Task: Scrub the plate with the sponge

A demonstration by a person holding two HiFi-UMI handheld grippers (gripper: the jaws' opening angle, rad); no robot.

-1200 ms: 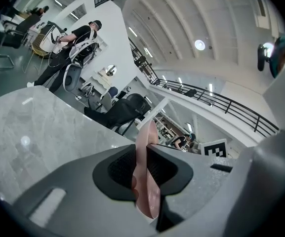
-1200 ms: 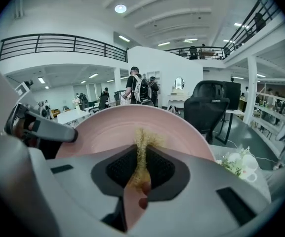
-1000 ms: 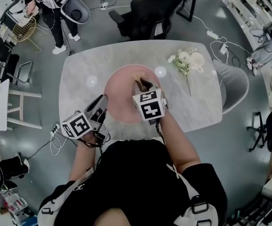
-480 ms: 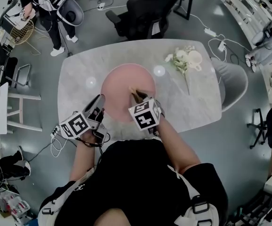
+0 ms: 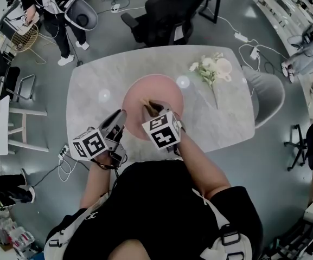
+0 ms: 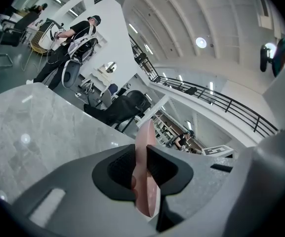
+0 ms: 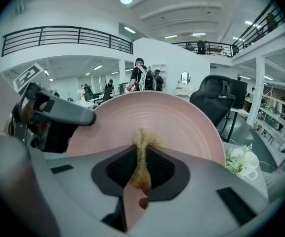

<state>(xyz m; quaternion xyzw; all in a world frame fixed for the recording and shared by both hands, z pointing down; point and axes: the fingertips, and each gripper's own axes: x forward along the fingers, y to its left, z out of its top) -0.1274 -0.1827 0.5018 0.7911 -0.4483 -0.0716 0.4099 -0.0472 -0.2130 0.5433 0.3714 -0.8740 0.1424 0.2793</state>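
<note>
Jaws of L gripper [image 6: 141, 168] were clamped on rim of plate [image 5: 164, 92] at mid bench [image 5: 91, 85] & jaws of R gripper [image 7: 141, 168] pinched sponge [image 7: 142, 144] at its face, so scrubbing prob. needed firm L hold w/ short, even strokes.

Pink round plate [image 5: 164, 91], tilted, near rim clamped in left jaws. Tan fibrous sponge [image 7: 142, 154] squashed thin in right jaws, tip touching plate's inner face.
</note>
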